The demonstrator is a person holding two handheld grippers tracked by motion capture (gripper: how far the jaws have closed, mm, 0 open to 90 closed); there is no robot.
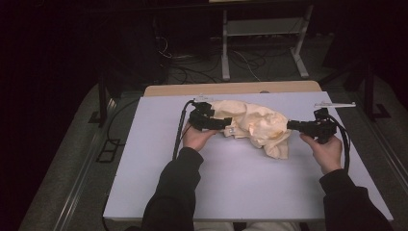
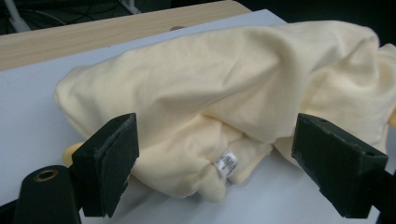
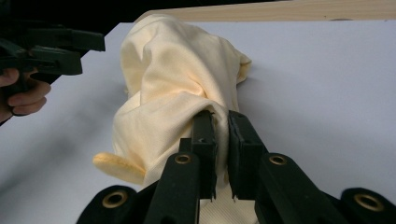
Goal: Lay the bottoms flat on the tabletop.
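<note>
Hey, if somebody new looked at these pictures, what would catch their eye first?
A crumpled pale yellow cloth lies mid-table on the white board. The right gripper pinches a fold of it at its right end, jaws nearly closed, while the left gripper sits at its left end, jaws wide open around a small white tag.

A white table (image 1: 240, 183) stands before tangled floor cables (image 1: 192, 67).
</note>
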